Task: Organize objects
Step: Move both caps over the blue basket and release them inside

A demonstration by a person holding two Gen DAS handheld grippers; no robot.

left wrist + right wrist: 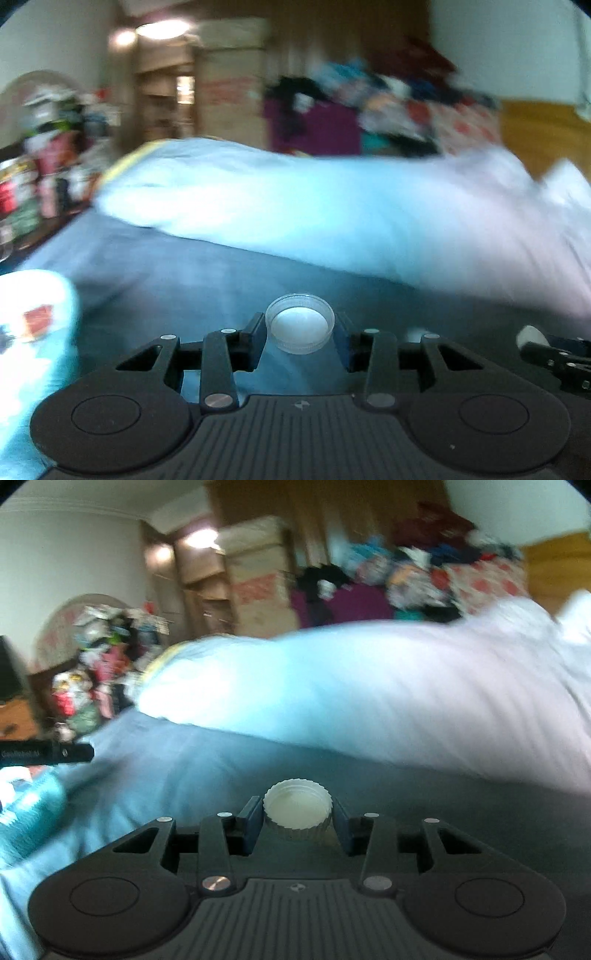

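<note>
Black ribbed left gripper and right gripper, silver screws.

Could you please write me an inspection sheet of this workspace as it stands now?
Surface: bed with blue sheet; pale duvet bunched behind.
Job's things: clear cap, open side up; white ribbed cap, open side up.
Clutter: teal-and-white item at left, blurred.
Grippers: left gripper shut on clear cap; right gripper shut on white ribbed cap.
Cables: nothing seen.
Surroundings: heaped clothes, cardboard boxes, crowded shelf; all blurred.
</note>
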